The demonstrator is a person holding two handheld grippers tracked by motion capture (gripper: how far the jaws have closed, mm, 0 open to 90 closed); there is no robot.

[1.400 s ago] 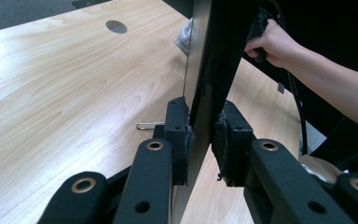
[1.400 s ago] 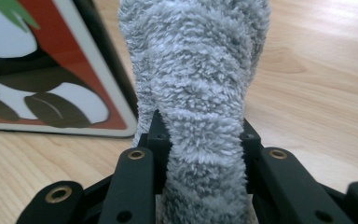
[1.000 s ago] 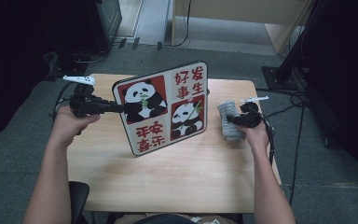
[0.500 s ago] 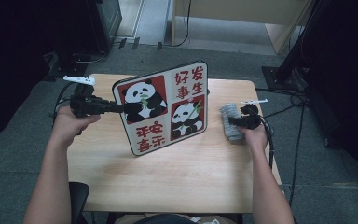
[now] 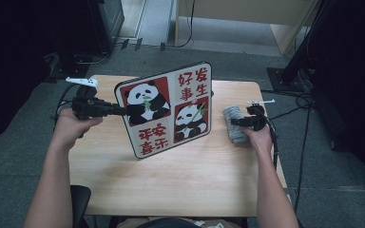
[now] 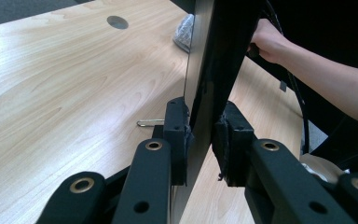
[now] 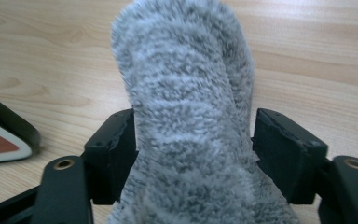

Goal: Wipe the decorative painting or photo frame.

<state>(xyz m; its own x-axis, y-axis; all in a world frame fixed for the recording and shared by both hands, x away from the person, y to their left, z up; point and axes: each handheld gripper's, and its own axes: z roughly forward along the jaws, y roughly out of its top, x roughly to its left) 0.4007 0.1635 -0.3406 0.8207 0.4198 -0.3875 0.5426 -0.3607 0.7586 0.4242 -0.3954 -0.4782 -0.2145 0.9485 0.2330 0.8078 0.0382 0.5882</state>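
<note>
pale wood-grain table (image 5: pixel 171 175), my left gripper (image 5: pixel 132 110) clamping rounded panda board (image 5: pixel 168 114) reading 好发事生, 平安喜乐, my right gripper (image 5: pixel 235 122) just opened, fuzzy grey cloth (image 5: pixel 234 128) loose between

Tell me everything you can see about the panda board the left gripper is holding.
The panda board is a flat, thin, rigid panel with rounded corners and a dark rim. Its white face carries two red squares with pandas and two blocks of red Chinese characters. It stands tilted, lower edge near the wooden table; whether it touches is unclear. The left gripper is shut on its left edge, fingers pressing both faces.
</note>
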